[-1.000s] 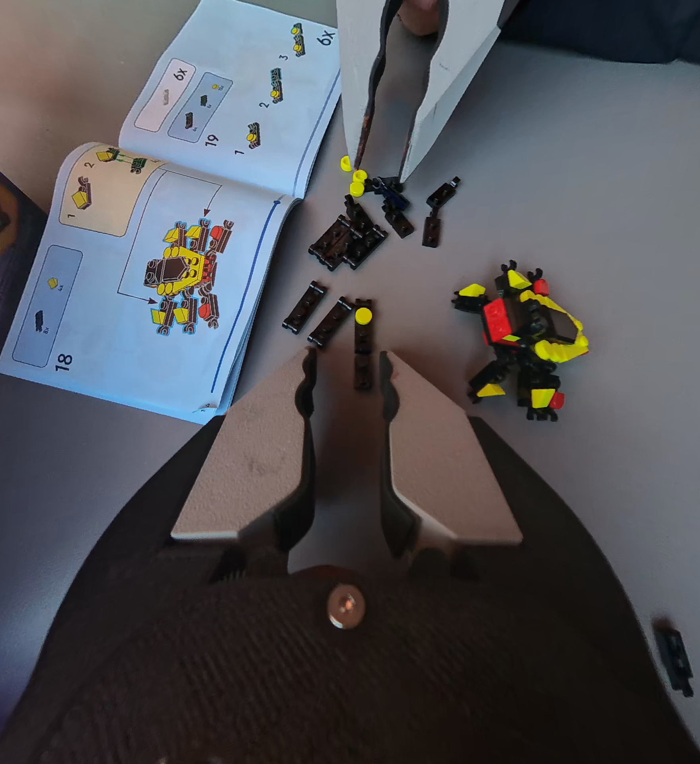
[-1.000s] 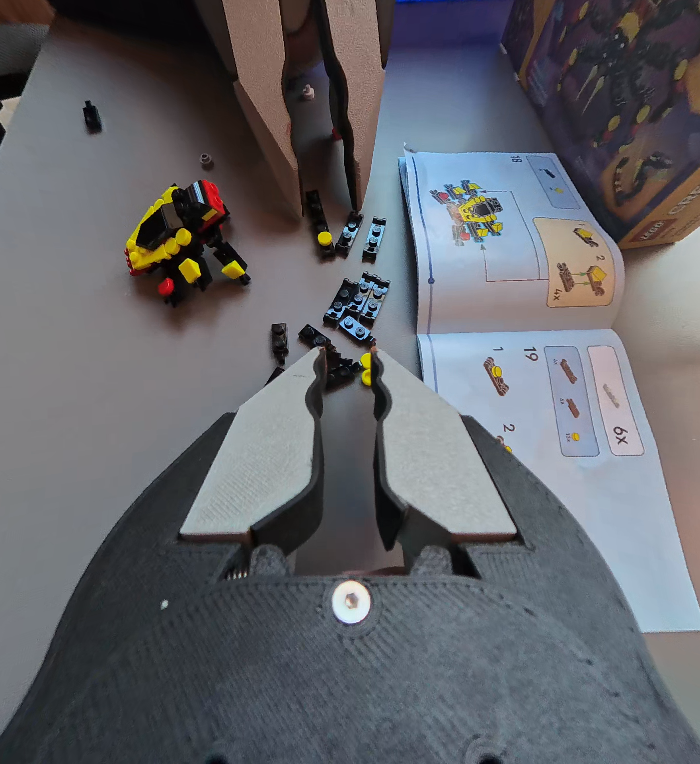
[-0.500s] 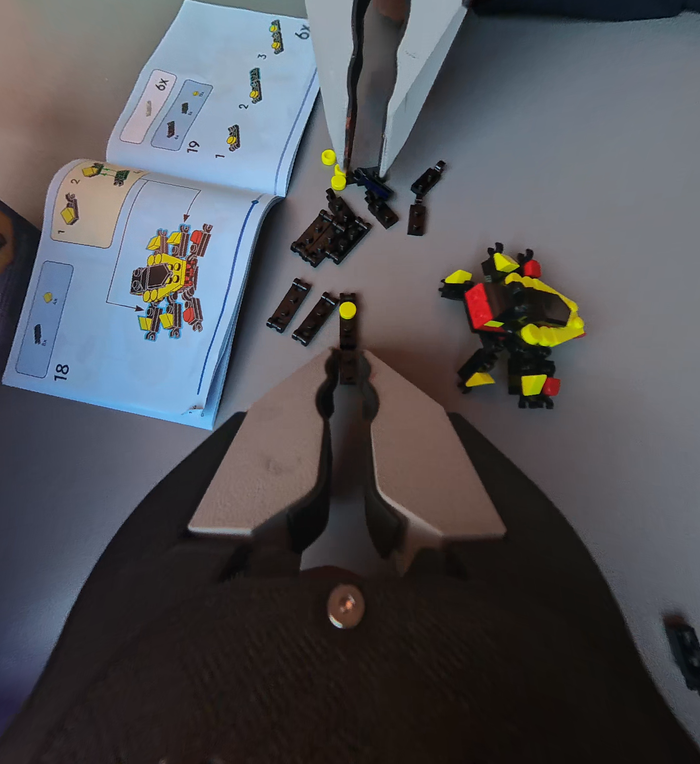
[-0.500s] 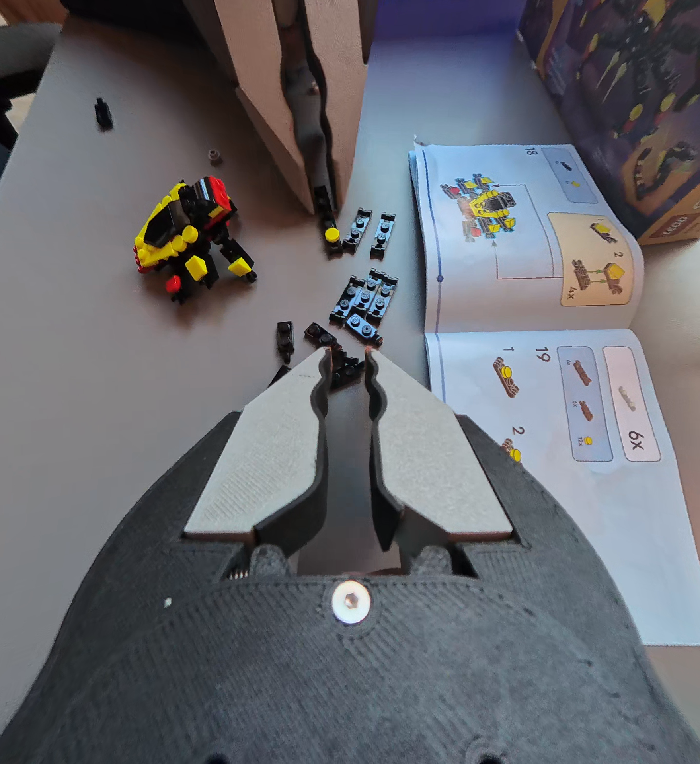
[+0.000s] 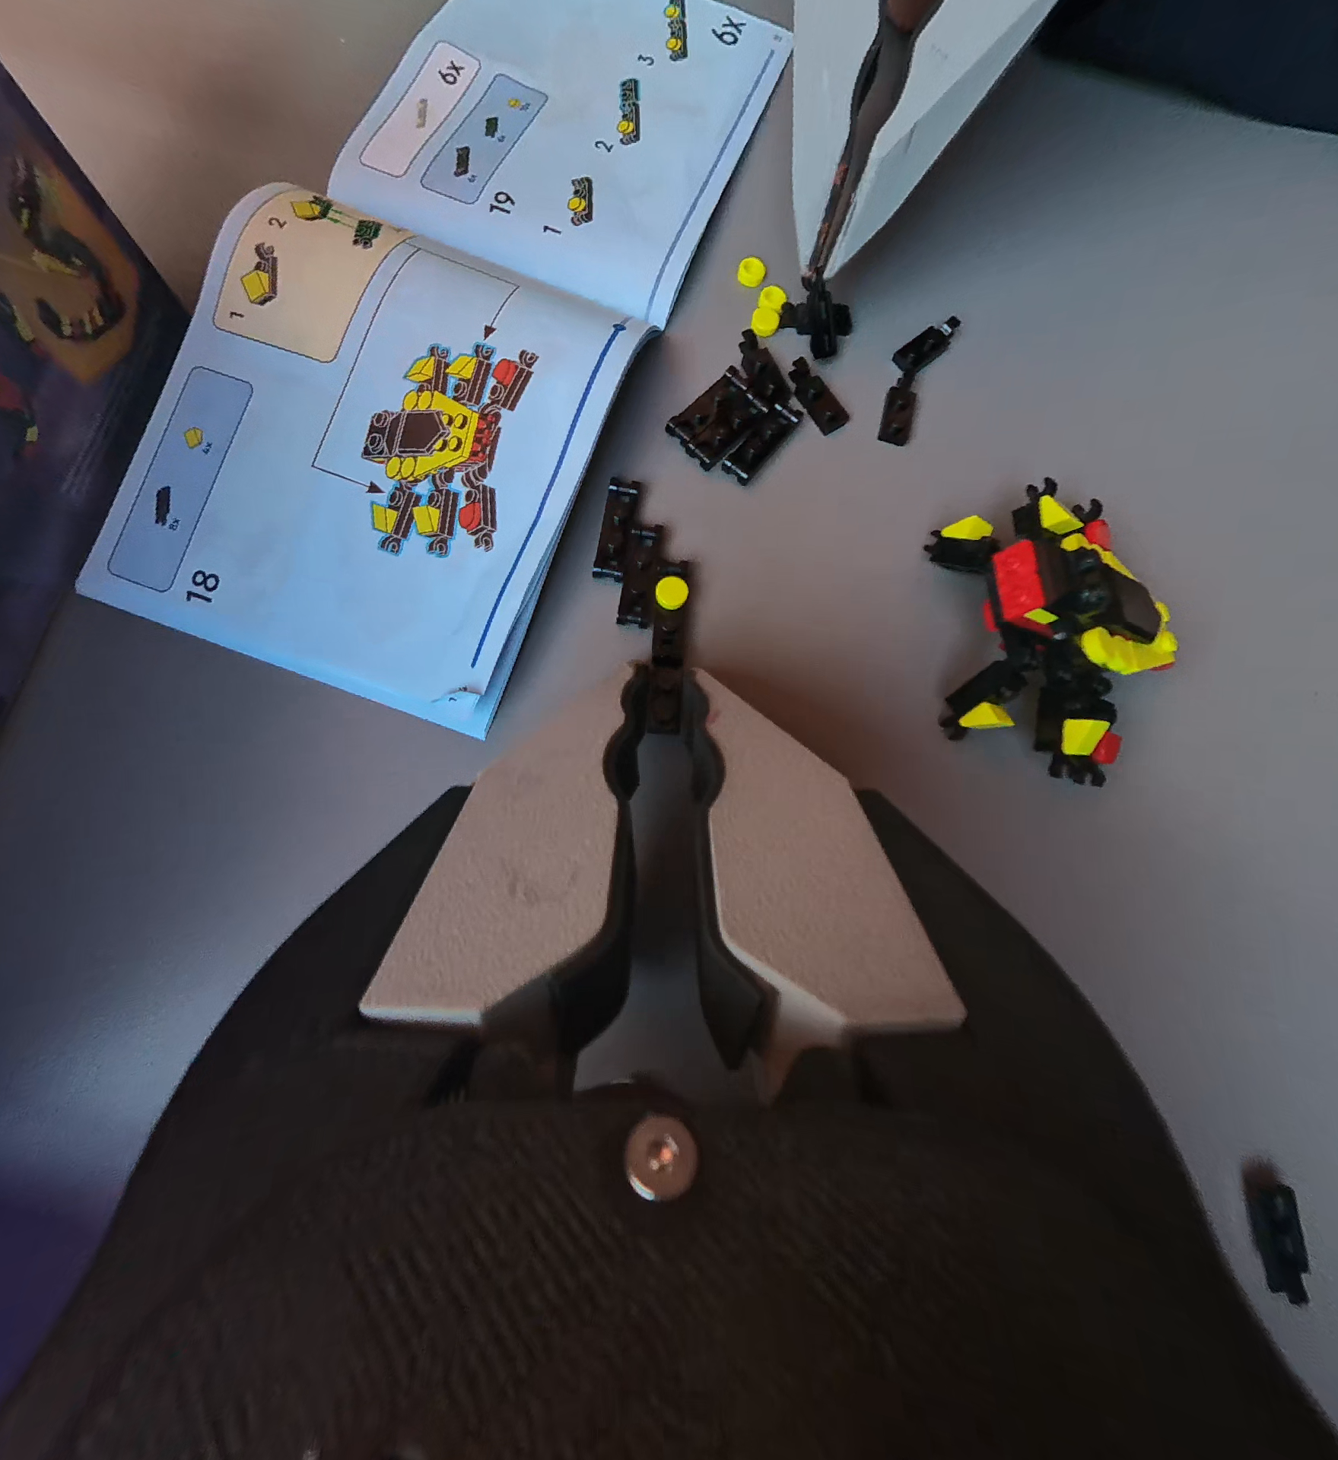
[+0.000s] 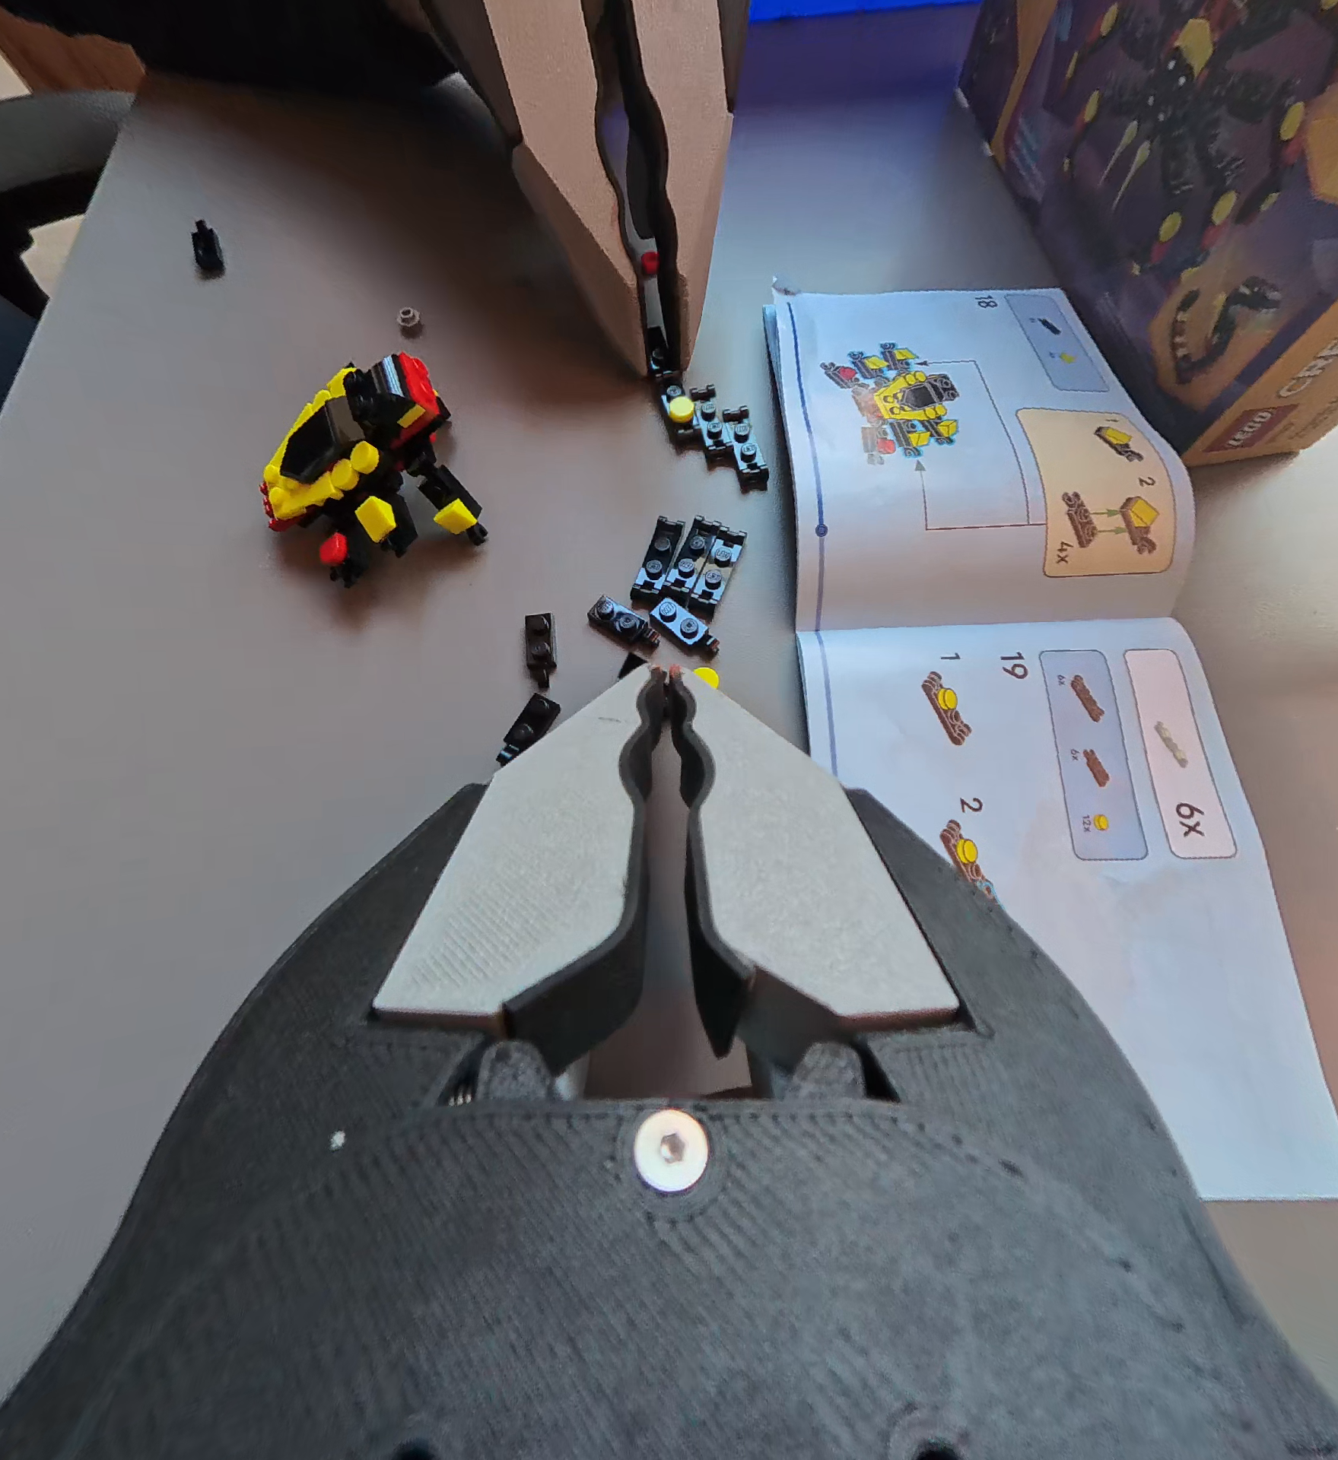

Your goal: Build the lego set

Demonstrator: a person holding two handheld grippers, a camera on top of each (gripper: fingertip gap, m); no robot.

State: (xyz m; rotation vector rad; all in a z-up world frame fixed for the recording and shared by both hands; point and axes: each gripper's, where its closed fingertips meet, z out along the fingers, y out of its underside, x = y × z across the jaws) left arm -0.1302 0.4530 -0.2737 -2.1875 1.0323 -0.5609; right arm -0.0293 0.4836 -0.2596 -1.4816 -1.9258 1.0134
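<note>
Step in hand: leg sub-assembly, judging by the open booklet (image 5: 444, 332)
Left gripper (image 5: 661, 695): clenched on a black plate (image 5: 667, 671) carrying a yellow stud (image 5: 671, 592); low over the worktop (image 5: 1124, 316)
Right gripper (image 6: 664, 681): tips pinched together among loose black plates (image 6: 689, 561); whether it grips one, cannot tell
Model (image 5: 1061, 624): lying well apart
Next: probably bringing a matching piece onto the held plate; alignment needed

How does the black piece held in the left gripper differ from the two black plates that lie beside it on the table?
The held black piece carries a yellow round stud on top; the two black plates are bare. The held black piece is clamped at one end between the fingertips of the left gripper; the two black plates lie free, side by side, near the open booklet. All three are narrow, black and of similar form.
</note>
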